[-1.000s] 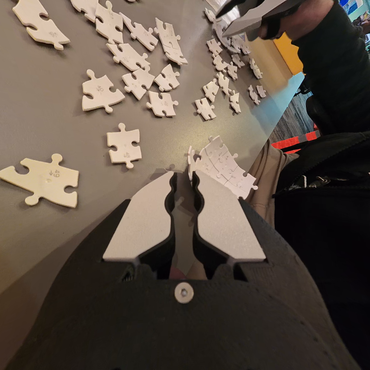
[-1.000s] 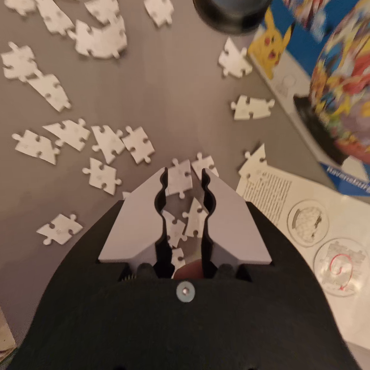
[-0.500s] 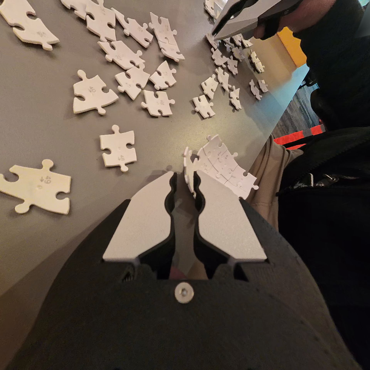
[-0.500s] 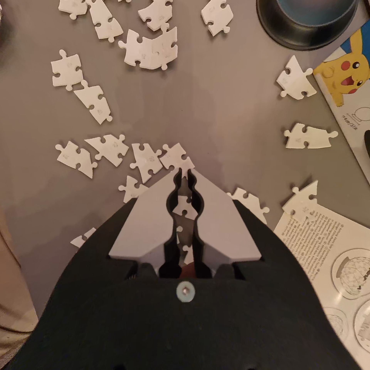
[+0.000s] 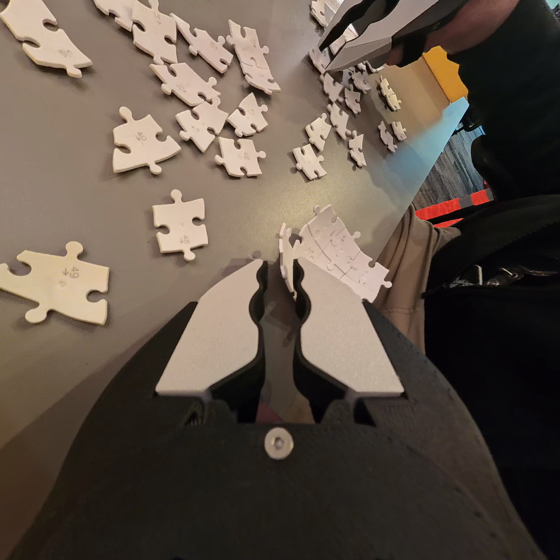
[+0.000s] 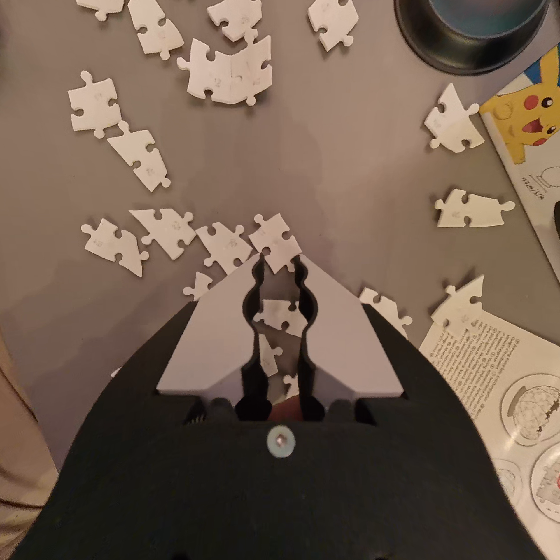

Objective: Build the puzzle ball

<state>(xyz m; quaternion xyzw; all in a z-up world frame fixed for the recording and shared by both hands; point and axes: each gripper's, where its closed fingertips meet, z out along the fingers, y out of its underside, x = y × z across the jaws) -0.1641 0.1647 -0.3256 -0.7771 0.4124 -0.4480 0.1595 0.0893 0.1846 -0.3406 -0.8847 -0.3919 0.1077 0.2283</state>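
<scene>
My left gripper is shut on the left edge of a curved, assembled section of white puzzle pieces, held tilted near the table's edge. Several loose white pieces lie face-down on the grey table, such as one just ahead to the left. My right gripper is open a little. Its tips stand on either side of the near corner of a loose piece that lies on the table. The right gripper also shows in the left wrist view, above a cluster of pieces.
A black round stand, the puzzle box and an instruction sheet lie to the right. A joined pair of pieces lies ahead. The table edge runs close on the right, with the person's clothing beyond.
The right gripper moved left and nearer to the table, narrowed, then opened a little around a piece's corner. The left gripper drifted slightly and kept its hold on the section.
</scene>
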